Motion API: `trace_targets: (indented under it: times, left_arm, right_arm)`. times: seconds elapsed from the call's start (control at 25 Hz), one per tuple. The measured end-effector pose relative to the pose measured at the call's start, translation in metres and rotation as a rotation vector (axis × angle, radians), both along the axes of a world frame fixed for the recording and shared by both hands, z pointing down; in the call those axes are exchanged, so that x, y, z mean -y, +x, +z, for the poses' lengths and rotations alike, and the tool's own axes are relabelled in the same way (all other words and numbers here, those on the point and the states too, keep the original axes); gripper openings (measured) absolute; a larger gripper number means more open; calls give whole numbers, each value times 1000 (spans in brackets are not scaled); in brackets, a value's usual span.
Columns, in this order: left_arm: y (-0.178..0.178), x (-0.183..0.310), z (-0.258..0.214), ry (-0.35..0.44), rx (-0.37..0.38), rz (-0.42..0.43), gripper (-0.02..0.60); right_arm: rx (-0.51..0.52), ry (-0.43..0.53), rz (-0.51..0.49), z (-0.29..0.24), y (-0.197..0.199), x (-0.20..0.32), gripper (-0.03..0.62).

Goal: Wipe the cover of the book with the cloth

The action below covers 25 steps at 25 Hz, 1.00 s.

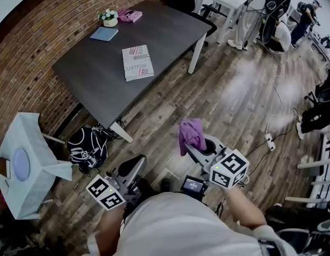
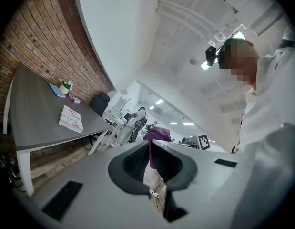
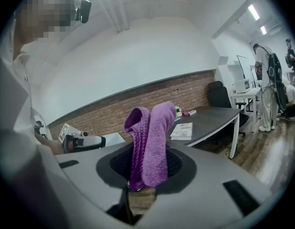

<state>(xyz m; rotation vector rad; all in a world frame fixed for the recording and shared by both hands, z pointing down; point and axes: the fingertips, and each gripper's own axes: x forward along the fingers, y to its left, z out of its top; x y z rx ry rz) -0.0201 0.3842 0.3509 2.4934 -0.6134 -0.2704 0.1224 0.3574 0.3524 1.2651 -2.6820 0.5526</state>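
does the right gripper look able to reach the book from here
Probably not yet: the book lies on the table, well ahead of the right gripper and its cloth. Nothing blocks the way.

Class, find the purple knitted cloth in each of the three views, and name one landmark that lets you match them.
Head view: purple knitted cloth, lower centre, clamped in the right gripper.
Left gripper view: cloth at centre, beyond the shut jaws.
Right gripper view: cloth at centre, upright between the jaws.
Shared landmark: white book on the dark grey table.
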Motion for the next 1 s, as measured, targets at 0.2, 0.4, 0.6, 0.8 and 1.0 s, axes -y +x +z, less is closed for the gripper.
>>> trace_targets:
  times: [0.2, 0.4, 0.6, 0.8, 1.0]
  left_arm:
    - [-15, 30, 12, -19, 21, -12, 21]
    - [-29, 79, 25, -43, 18, 9, 21]
    - [-44, 140, 32, -53, 31, 61, 21]
    - [-58, 198, 35, -66, 42, 125, 21]
    - [-74, 242, 40, -52, 60, 162, 21]
  right_arm:
    - [-27, -40, -4, 16, -11, 25, 104]
    - [-54, -66, 17, 25, -28, 68, 104]
    - [-64, -78, 49, 24, -48, 119, 104]
    - [-75, -79, 89, 18, -69, 172, 106]
    - [-116, -79, 114, 18, -87, 214, 106]
